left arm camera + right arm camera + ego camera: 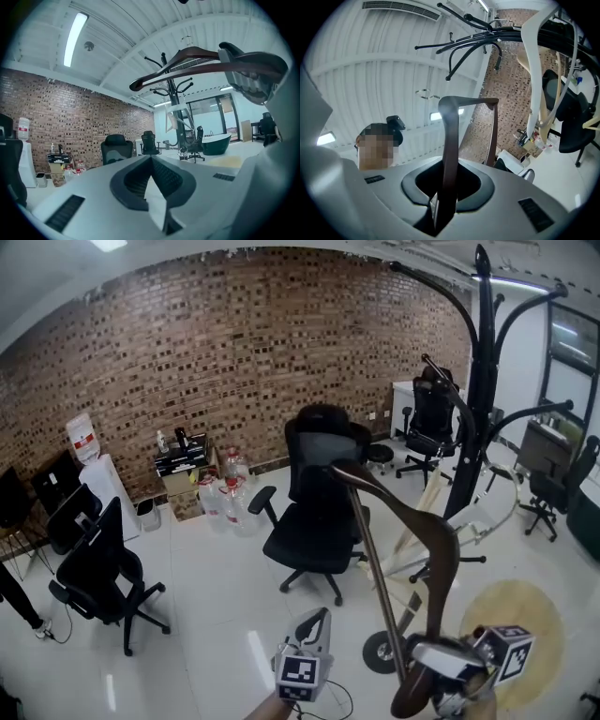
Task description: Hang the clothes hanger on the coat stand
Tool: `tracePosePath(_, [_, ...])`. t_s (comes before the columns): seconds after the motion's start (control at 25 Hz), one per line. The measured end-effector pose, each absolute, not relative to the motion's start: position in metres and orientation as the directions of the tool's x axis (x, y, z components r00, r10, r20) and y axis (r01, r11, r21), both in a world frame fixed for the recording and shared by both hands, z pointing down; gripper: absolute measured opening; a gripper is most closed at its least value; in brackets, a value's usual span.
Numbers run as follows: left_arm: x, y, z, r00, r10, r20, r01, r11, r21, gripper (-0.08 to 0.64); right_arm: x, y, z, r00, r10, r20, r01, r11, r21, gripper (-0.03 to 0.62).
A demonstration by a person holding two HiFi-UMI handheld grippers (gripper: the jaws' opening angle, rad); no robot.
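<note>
Right gripper (pixel 445 206) clamps one end of the hanger (pixel 442 559); left gripper (pixel 151 160) is closed, empty. Raise steadily, keeping the hook (pixel 423 95), barely visible, turned toward a coat stand (pixel 482 371) arm.

Your dark brown wooden clothes hanger (pixel 453 554) stands on end, 1 tip clamped in your right gripper (pixel 427 679), with its straight crossbar rising beside the curved arm. It is left of and lower than the tall black coat stand (pixel 483 381), clear of the stand's curved arms and not yet hung.
</note>
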State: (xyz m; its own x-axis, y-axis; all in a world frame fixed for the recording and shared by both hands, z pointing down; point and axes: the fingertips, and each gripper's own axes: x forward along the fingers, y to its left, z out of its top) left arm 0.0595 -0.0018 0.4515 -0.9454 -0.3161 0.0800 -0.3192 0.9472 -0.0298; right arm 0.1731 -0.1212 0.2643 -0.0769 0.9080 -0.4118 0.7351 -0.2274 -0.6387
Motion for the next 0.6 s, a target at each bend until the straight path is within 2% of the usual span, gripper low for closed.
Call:
tracePosePath(0.2, [0.044,0.032,0.451,-0.948,-0.316,0.029,-0.316,0.949,-0.013,0.018,0.159,-0.084,0.273,-0.096,0.915,-0.392,0.751,-0.191,-0.632,0.043])
tracePosePath(0.6, [0.001,0.137,0.422,-0.901,-0.434,0.011,-0.434,0.9,-0.045,0.018,0.119,0.047,0.248,-0.227,0.866,-0.445,0.73,-0.151,-0.666,0.043])
